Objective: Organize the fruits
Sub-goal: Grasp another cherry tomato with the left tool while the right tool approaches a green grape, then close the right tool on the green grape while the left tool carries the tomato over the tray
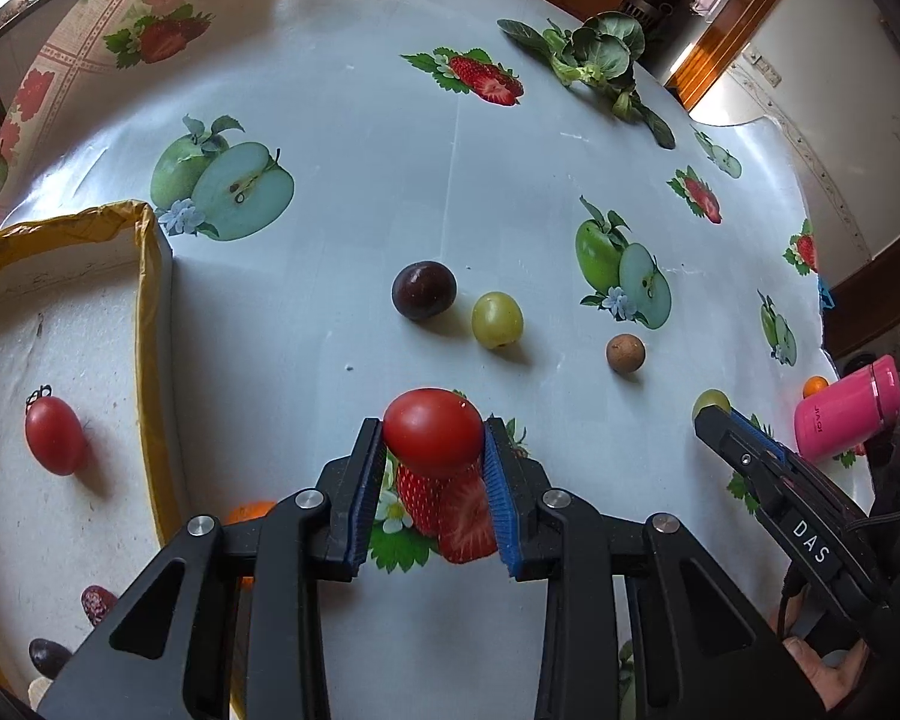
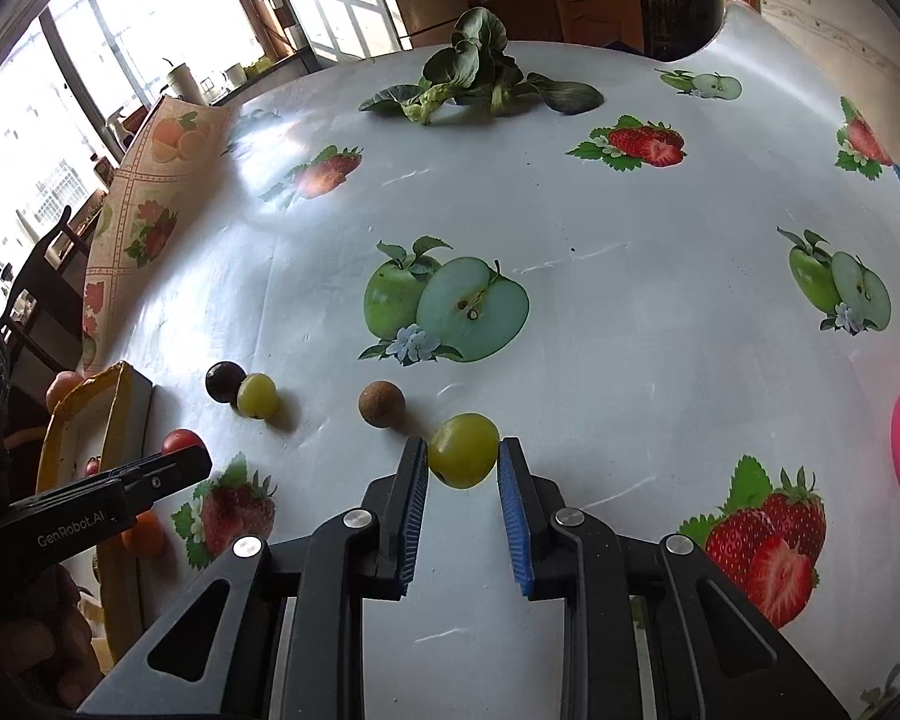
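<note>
My left gripper [image 1: 433, 433] is shut on a red cherry tomato [image 1: 432, 431] and holds it above the table. It also shows in the right wrist view [image 2: 181, 443]. My right gripper [image 2: 463, 457] has its blue pads on either side of a green grape [image 2: 463, 449]; the left pad touches it, and a thin gap shows on the right. A dark plum [image 1: 423, 290], another green grape [image 1: 497, 319] and a brown round fruit [image 1: 625, 353] lie on the table ahead. A white foam tray with a yellow rim [image 1: 144, 276] at the left holds a red tomato [image 1: 54, 435].
Leafy greens [image 1: 594, 54] lie at the far side of the table. A pink bottle [image 1: 846, 408] lies at the right with a small orange fruit [image 1: 815, 385] behind it. An orange fruit [image 1: 249, 511] and dark fruits [image 1: 96, 603] sit near the tray's front.
</note>
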A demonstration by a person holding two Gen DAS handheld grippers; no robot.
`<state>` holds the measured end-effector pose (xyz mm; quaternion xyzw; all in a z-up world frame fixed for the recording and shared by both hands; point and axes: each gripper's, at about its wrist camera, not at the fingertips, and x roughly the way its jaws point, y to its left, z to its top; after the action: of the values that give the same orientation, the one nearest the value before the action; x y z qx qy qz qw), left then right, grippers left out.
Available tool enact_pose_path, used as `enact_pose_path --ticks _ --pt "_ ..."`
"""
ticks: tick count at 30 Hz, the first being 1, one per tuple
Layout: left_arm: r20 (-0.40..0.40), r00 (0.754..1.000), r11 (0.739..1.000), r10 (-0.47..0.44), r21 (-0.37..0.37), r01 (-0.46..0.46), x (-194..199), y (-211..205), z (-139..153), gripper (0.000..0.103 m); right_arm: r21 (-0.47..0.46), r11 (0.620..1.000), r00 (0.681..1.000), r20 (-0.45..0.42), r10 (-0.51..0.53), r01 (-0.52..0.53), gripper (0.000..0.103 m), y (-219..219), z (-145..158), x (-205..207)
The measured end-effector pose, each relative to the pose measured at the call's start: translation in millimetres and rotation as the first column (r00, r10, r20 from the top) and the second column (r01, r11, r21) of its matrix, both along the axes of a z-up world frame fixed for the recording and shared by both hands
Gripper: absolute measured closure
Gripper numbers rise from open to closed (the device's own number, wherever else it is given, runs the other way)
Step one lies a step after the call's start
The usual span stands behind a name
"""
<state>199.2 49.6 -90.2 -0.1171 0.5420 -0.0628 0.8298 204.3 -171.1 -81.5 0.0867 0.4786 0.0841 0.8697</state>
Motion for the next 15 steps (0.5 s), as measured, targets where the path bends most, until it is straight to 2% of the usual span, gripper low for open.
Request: enact_pose_path --ticks 15 --pt "0.035 0.999 0.999 0.041 -0.031 -0.040 -79 28 31 0.073 0.033 0.995 0.995 0.024 0.093 -0.094 0.079 40 32 -73"
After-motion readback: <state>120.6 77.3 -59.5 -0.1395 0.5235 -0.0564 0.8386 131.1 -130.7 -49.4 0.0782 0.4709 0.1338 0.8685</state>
